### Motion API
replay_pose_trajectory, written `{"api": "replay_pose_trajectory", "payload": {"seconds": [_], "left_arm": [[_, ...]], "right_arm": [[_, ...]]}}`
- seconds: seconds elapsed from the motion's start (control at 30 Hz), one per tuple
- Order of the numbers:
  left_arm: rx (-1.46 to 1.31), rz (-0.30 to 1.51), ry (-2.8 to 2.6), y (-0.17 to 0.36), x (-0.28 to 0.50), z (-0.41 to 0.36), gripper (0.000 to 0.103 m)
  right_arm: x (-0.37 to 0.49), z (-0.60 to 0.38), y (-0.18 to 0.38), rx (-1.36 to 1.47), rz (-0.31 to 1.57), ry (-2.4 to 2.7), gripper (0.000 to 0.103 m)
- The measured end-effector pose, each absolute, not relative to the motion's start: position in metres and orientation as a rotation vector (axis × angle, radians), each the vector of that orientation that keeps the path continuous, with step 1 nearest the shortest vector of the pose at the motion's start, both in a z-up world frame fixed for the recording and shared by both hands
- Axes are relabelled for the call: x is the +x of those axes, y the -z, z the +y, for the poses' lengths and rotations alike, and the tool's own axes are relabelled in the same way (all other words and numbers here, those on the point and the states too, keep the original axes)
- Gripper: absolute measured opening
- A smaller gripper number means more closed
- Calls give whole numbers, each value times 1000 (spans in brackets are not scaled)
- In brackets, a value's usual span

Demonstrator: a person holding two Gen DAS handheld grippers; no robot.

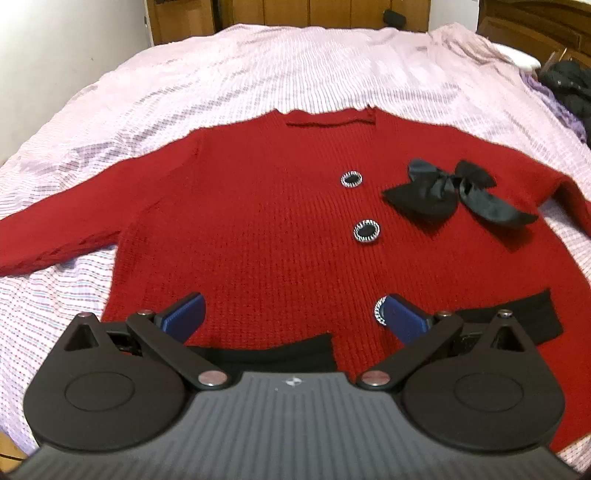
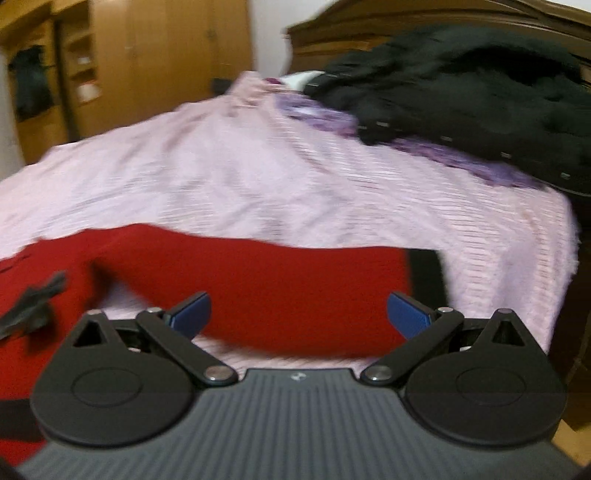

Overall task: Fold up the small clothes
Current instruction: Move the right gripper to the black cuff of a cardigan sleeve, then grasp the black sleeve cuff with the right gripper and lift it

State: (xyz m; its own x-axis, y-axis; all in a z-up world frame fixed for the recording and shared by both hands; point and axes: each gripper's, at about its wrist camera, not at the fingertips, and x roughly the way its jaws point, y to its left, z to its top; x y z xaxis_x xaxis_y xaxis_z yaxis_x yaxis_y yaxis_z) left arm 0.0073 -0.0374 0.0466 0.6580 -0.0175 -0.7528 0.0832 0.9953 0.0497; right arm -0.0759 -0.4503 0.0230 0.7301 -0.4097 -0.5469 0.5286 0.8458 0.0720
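A red knit cardigan (image 1: 258, 206) lies flat, front up, on the pink bedspread (image 1: 258, 66), with round black buttons (image 1: 366, 230), a black bow (image 1: 450, 192) on its right chest and black hem bands (image 1: 288, 354). My left gripper (image 1: 293, 317) hovers over the hem, open, its blue pads (image 1: 184, 314) wide apart with nothing between them. In the blurred right wrist view, the cardigan's right sleeve (image 2: 266, 288) with its black cuff (image 2: 426, 280) stretches across just ahead of my right gripper (image 2: 299, 314), which is open and empty.
A black garment (image 2: 461, 96) and a purple cloth (image 2: 325, 118) are piled at the bed's far right by a dark wooden headboard (image 2: 443, 22). Wooden wardrobes (image 2: 147, 62) stand behind the bed. The bed's edge (image 2: 565, 236) drops off at the right.
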Motion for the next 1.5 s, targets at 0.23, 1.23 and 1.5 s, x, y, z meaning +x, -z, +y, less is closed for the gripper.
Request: {"api": "replay_pose_trajectory", "payload": {"seconds": [0.23, 1.23, 1.5], "left_arm": [[93, 904, 48, -27, 18, -42, 103], [91, 894, 24, -15, 27, -43, 103], [102, 900, 42, -24, 24, -33, 103]], "right_arm": [[-78, -515, 1, 274, 584, 684, 103], [-99, -522, -21, 419, 483, 458, 17], [-99, -501, -61, 450, 407, 347, 14]]}}
